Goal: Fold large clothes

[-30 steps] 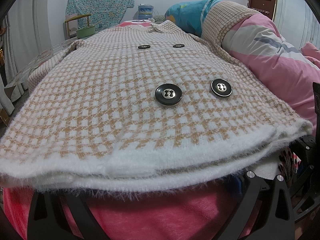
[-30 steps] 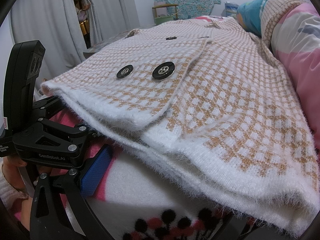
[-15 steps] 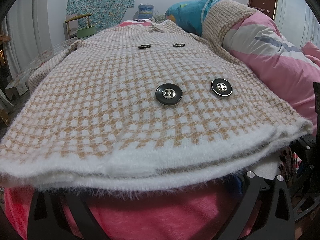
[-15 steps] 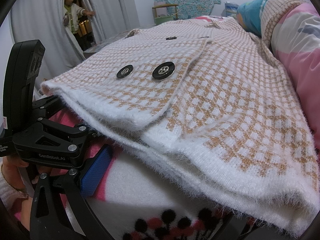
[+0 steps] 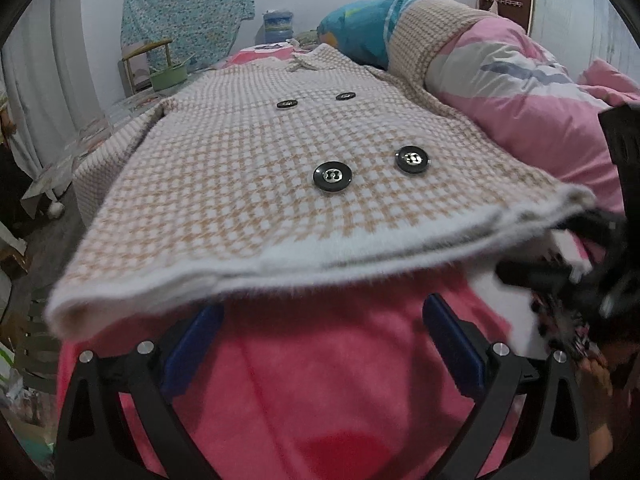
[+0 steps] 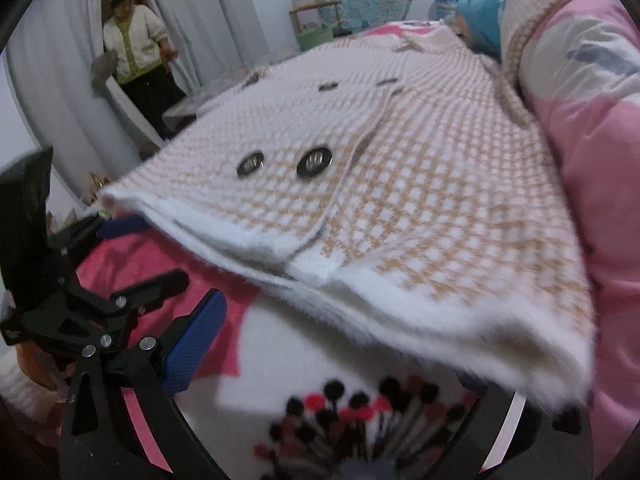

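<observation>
1. Coat (image 5: 248, 168) lies flat on the bed (image 5: 320, 380), with its white hem at the near end and its collar far off by the blue pillow (image 5: 360, 28).
2. Left gripper (image 5: 320, 344) sits just below the hem. Its jaws are wide apart and hold nothing.
3. Right gripper (image 6: 360, 364) is low under the other end of the hem. One blue pad (image 6: 192, 340) shows, but the coat hides the other side, so I cannot tell if its jaws are apart or together.
4. My guess is that the next job is to grab the hem. Push both sets of jaws in at the same height, bite all the layers at once, and lift evenly so the fold stays straight.
5. Coat looks thick and fuzzy, with tan and white checks. Four black buttons (image 5: 332, 176) sit on the front. The hem has a soft white band and looks blurry here.
</observation>
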